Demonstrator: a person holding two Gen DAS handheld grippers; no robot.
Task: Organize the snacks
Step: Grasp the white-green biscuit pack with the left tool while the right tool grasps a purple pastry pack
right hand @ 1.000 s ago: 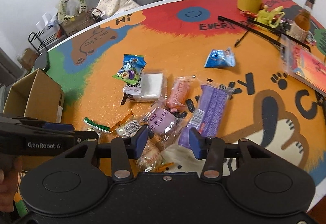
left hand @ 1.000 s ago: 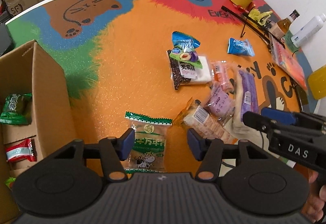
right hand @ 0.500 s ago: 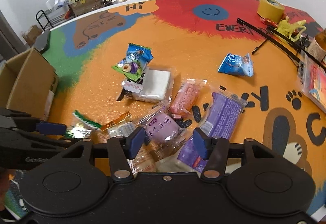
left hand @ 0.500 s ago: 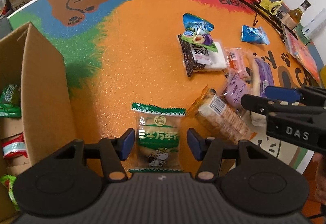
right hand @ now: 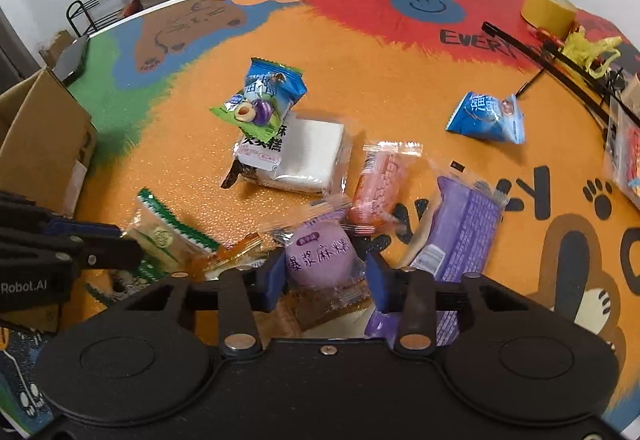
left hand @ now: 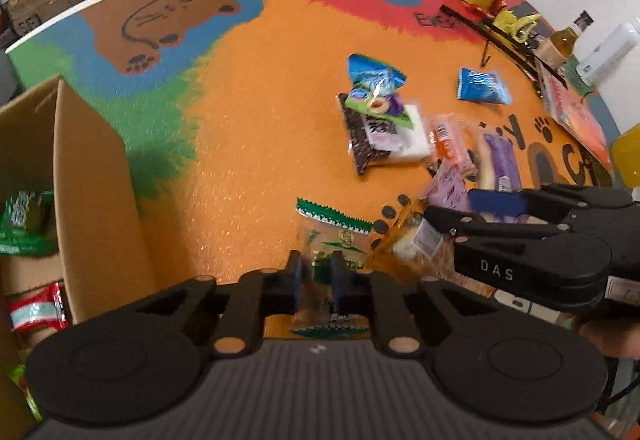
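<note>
Since a second ago the left gripper [left hand: 314,282] has clenched: its jaws, then standing wide on either side of the green-edged snack packet [left hand: 332,236], have just been closing and now pinch that packet's wrapper tight. From the left wrist view, the packet lies on the orange mat [left hand: 248,144] just beside the cardboard box [left hand: 92,192], which already holds green and red packets. The right gripper [left hand: 452,214] reaches in from the right over the heap.

From the right wrist view, the right gripper [right hand: 326,278] sits lower over the pile than before, and its jaws have just been closing around the round purple mochi packet [right hand: 320,260]. The left blue pad looks to touch the packet; the right one seems a little off it, so I would not call it gripped yet. The orange wafer packet [right hand: 376,188] and the big purple bar [right hand: 460,236] lie close by.

To do this well, I'd lift the green packet straight up before swinging to the box, and let the right jaws close fully on the mochi alone, clear of the wrappers underneath.
</note>
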